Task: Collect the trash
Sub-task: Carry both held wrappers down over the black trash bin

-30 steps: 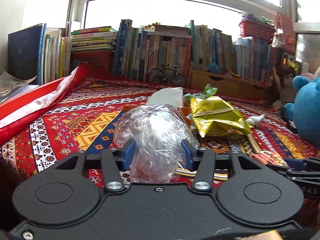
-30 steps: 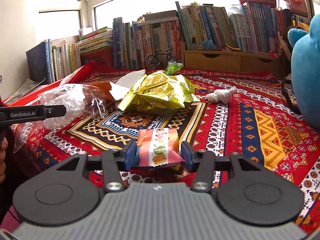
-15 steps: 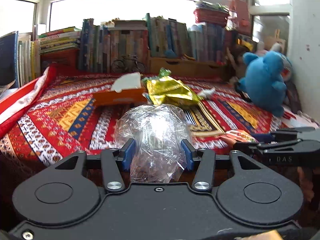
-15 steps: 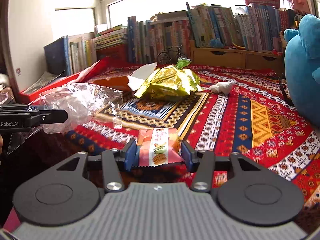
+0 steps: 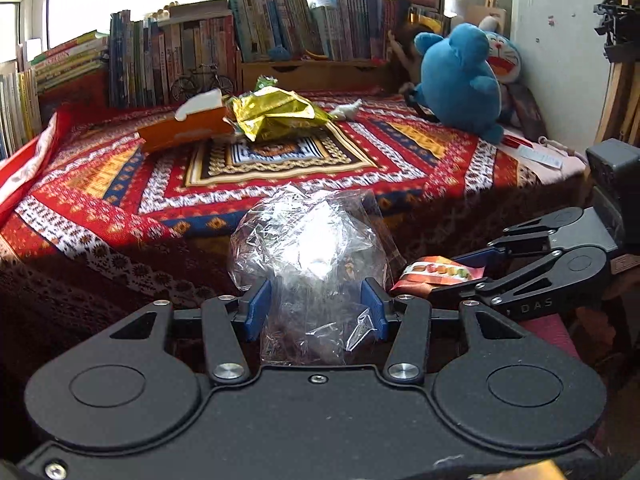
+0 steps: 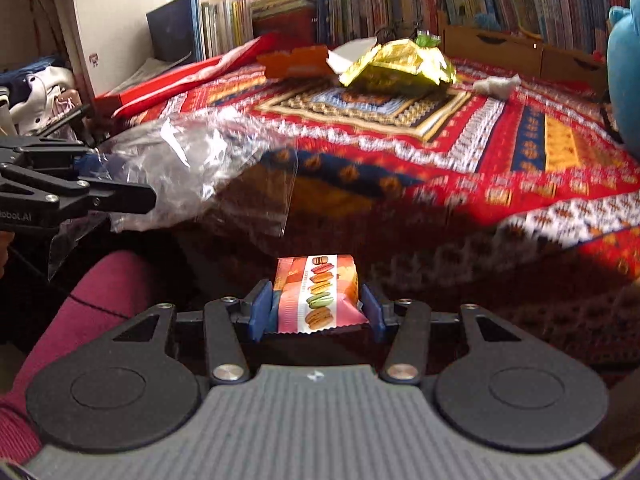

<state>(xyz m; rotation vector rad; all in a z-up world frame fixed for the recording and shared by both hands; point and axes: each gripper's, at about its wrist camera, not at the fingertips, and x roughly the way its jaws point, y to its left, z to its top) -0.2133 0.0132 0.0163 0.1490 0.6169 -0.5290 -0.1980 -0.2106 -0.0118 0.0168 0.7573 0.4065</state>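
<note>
Left tool [image 5: 316, 312] clamps a crumpled plastic bag [image 5: 312, 256]; right tool [image 6: 316, 314] clamps a snack packet [image 6: 318, 294]. Slippery film could slide free in transit.

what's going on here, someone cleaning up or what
A person with a gripper in each hand is collecting trash off a patterned bedspread. The left gripper is clamped on a crumpled clear plastic bag, the right gripper on a macaron snack wrapper. A gold foil bag and a white tissue wad lie uncollected on the bedspread.
</note>
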